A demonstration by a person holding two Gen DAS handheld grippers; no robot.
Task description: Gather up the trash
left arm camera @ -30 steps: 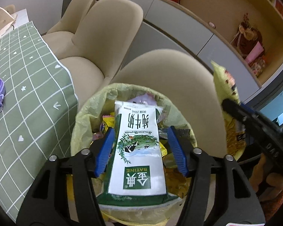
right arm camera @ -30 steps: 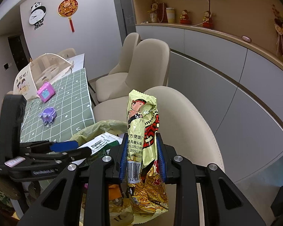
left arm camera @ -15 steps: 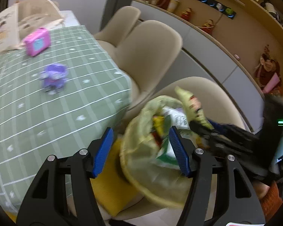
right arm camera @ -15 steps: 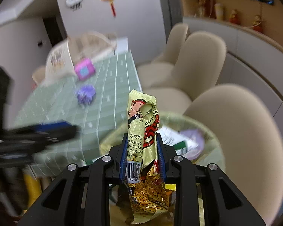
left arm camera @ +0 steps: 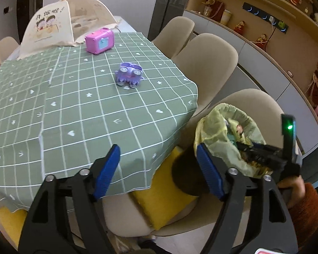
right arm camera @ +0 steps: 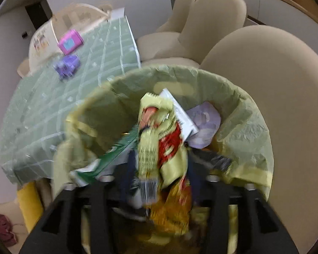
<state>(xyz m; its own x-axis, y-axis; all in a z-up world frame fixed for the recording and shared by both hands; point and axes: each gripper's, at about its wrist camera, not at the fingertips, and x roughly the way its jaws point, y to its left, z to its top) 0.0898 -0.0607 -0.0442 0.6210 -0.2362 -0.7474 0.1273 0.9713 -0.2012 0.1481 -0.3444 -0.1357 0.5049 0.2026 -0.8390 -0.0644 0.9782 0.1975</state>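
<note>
A bin lined with a yellow-green bag stands on a beige chair beside the table; in the right wrist view its rim fills the frame. My right gripper is over the bin mouth, with the yellow snack wrapper between its fingers; the frame is blurred and the jaws look wider apart than before. A green-and-white milk carton and a purple wrapper lie in the bin. My left gripper is open and empty, above the table's corner and left of the bin.
The green checked tablecloth carries a purple toy car, a pink toy case and a mesh food cover. Beige chairs stand along the table. A yellow cushion lies on the near chair.
My left gripper let go of the milk carton into the bin and swung left over the table. My right gripper moved down over the bin with the snack wrapper.
</note>
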